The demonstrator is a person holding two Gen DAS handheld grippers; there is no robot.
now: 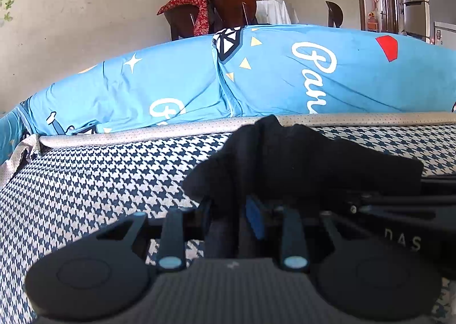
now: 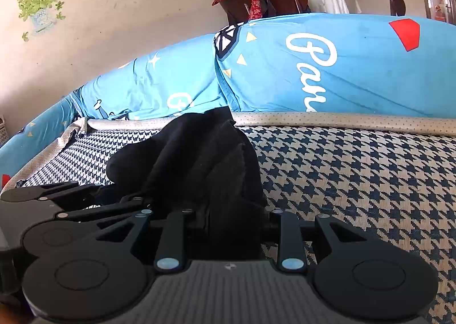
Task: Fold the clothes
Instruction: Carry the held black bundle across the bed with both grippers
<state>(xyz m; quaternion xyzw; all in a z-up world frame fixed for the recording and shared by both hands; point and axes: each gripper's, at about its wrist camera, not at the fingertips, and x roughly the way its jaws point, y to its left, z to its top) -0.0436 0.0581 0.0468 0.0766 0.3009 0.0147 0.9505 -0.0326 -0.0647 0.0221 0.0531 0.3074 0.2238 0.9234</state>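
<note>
Both grippers, left (image 1: 236,210) and right (image 2: 232,218), are clamped on the black cloth (image 2: 199,158), which bunches up just beyond the fingers on the houndstooth seat (image 2: 356,175).

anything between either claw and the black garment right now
Nothing visible does. The left claw and right claw each already sit in the crumpled black cloth garment, on the blue-and-white houndstooth mat.

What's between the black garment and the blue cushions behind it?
In the right wrist view, only a beige dotted piping edge runs between the black garment and the blue cushions; the garment's top overlaps it.
</note>
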